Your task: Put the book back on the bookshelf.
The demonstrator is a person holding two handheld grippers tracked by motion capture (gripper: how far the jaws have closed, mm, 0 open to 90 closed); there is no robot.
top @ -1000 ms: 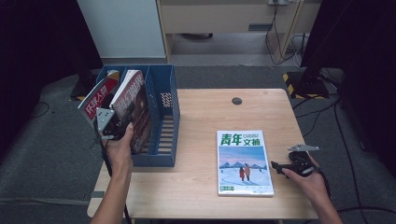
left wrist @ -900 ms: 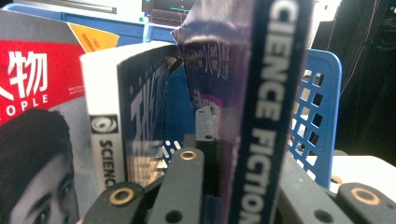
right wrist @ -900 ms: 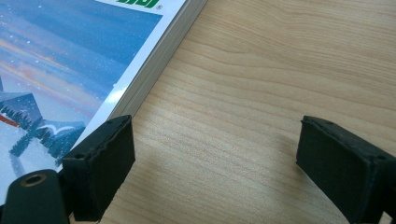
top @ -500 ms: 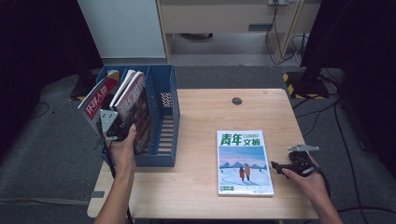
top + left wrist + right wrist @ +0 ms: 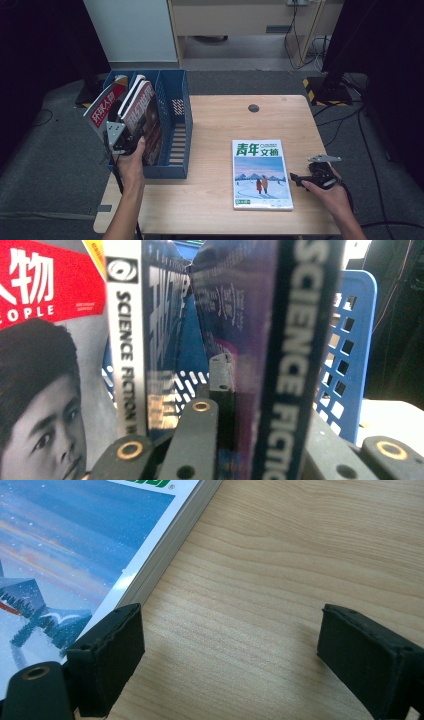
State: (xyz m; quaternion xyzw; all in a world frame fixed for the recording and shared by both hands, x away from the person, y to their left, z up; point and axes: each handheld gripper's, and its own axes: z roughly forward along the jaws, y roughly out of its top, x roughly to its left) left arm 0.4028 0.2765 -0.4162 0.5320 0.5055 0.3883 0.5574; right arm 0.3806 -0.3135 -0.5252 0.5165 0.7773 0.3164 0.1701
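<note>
A blue file rack (image 5: 176, 102) stands on the left end of the wooden table (image 5: 215, 130). In its middle slot leans a dark science fiction magazine (image 5: 146, 119), and my left gripper (image 5: 133, 131) is shut on its near edge. In the left gripper view the jaws of my left gripper (image 5: 260, 440) clamp that magazine's spine (image 5: 290, 365). A blue and white magazine (image 5: 260, 172) lies flat on the table. Just right of it rests my right gripper (image 5: 296, 178), open. In the right gripper view my right gripper (image 5: 240, 660) spans bare wood, its left pad (image 5: 107, 660) beside the magazine's edge (image 5: 165, 555).
A red-covered magazine (image 5: 102, 107) leans in the rack's left slot, with another science fiction issue (image 5: 127, 355) beside the held one. A dark round grommet (image 5: 253, 108) sits near the table's far edge. Cabinets and cables stand on the floor beyond.
My left gripper has shifted slightly down and toward the near side with the dark magazine, which sits a little lower in the rack. The right gripper has not moved.
</note>
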